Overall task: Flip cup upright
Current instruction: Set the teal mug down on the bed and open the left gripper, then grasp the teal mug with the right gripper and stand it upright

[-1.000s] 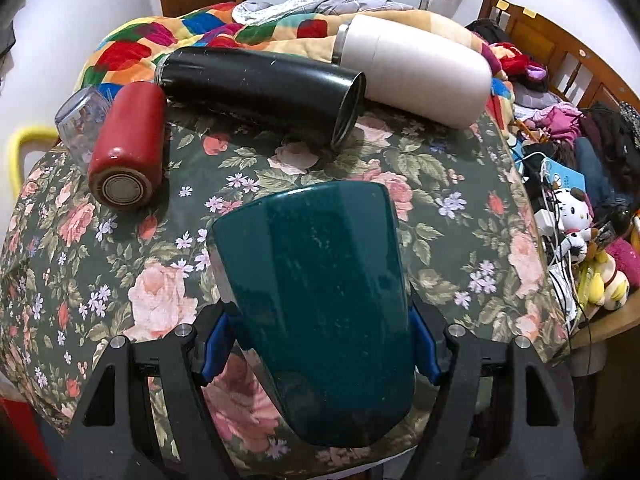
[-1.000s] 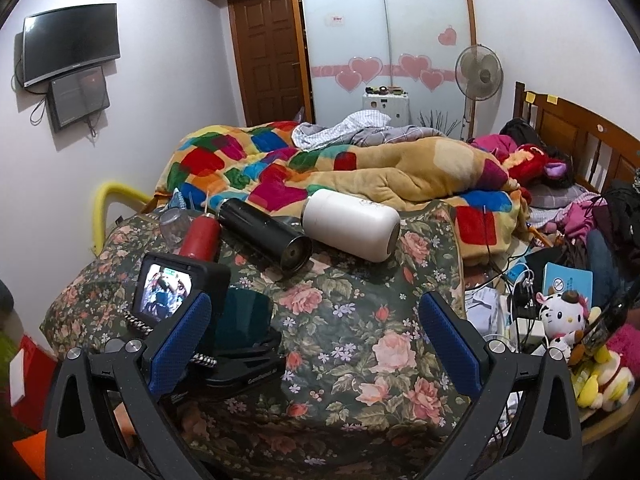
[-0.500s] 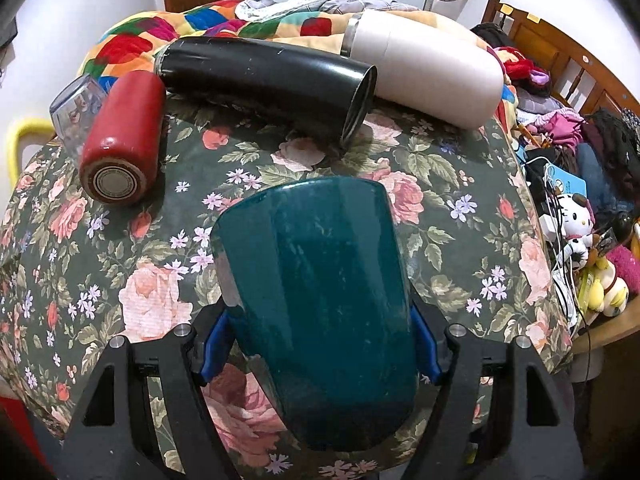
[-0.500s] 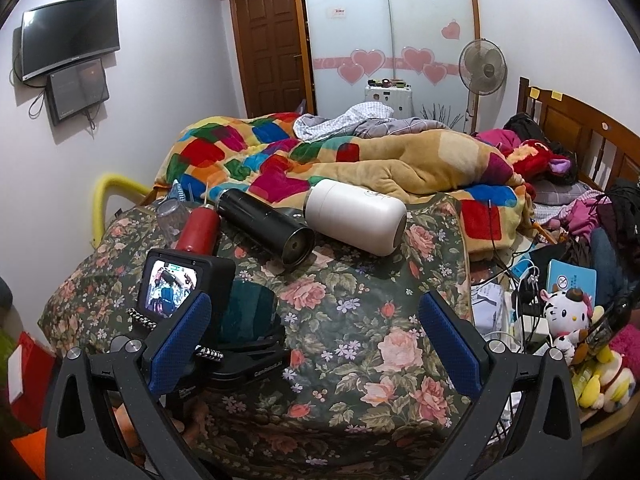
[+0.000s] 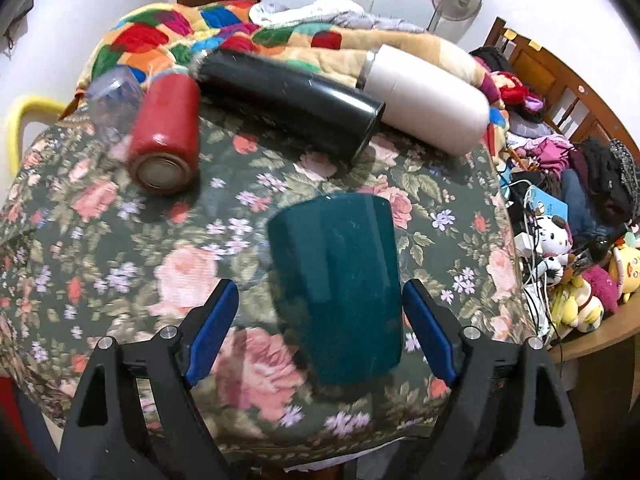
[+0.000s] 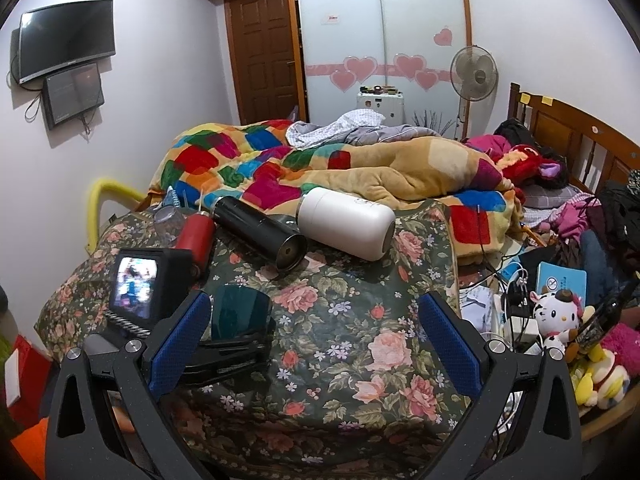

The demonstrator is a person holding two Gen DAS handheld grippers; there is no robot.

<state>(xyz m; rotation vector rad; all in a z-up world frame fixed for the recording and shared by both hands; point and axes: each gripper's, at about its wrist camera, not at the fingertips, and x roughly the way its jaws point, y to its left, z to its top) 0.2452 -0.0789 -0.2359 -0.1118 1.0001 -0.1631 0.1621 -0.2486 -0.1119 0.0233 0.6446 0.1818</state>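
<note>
A dark green cup (image 5: 338, 284) stands on the floral cloth (image 5: 120, 240) between the fingers of my left gripper (image 5: 320, 332). The jaws are open, with a gap on each side of the cup. From the left wrist view I cannot tell which end faces up. It also shows in the right wrist view (image 6: 240, 310), with the left gripper's body in front of it. My right gripper (image 6: 312, 344) is open and empty, held above the cloth to the right of the cup.
A red bottle (image 5: 166, 146), a black flask (image 5: 292, 98), a white flask (image 5: 428, 100) and a clear glass (image 5: 110, 98) lie on the far part of the cloth. A bed with a patchwork blanket (image 6: 248, 160) lies behind. Toys and cables (image 6: 560, 320) crowd the right side.
My left gripper has opened and let go of the green cup, which now stands free between the fingers. The gripper has drawn back a little. The right gripper has hardly moved.
</note>
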